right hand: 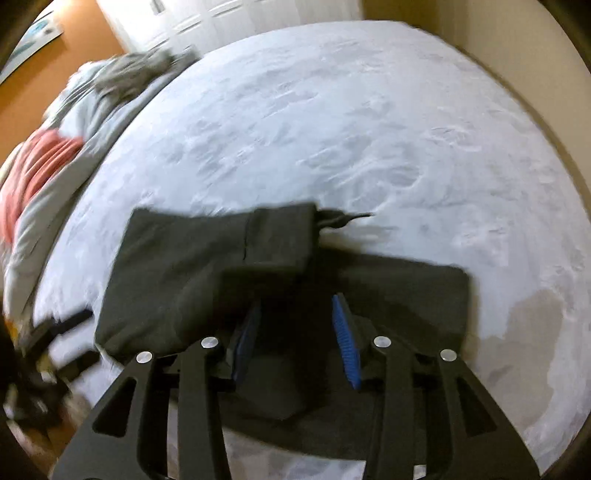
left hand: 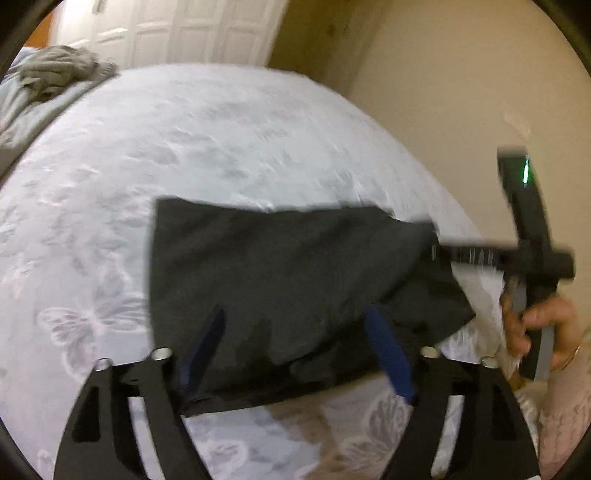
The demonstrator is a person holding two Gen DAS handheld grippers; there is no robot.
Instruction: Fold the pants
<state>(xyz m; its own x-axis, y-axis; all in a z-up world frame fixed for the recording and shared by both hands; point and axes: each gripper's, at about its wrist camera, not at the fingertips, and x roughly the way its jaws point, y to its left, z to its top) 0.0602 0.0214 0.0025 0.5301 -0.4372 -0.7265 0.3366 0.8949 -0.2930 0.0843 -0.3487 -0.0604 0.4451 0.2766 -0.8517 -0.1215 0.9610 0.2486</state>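
The dark grey pants (left hand: 288, 280) lie folded into a compact block on the white bedspread (left hand: 221, 140). In the left wrist view my left gripper (left hand: 295, 321) is open, its blue-padded fingers spread above the near part of the pants, holding nothing. My right gripper shows there at the right edge, held by a hand, side-on and blurred. In the right wrist view the pants (right hand: 221, 266) show a folded layer on top and a drawstring (right hand: 343, 218) trailing out. My right gripper (right hand: 295, 310) is open over their near edge.
A heap of grey and pale blue clothes (left hand: 55, 74) lies at the far left of the bed. A red garment (right hand: 37, 166) lies at the bed's left side. White closet doors (left hand: 177, 29) and a beige wall (left hand: 443, 92) stand beyond the bed.
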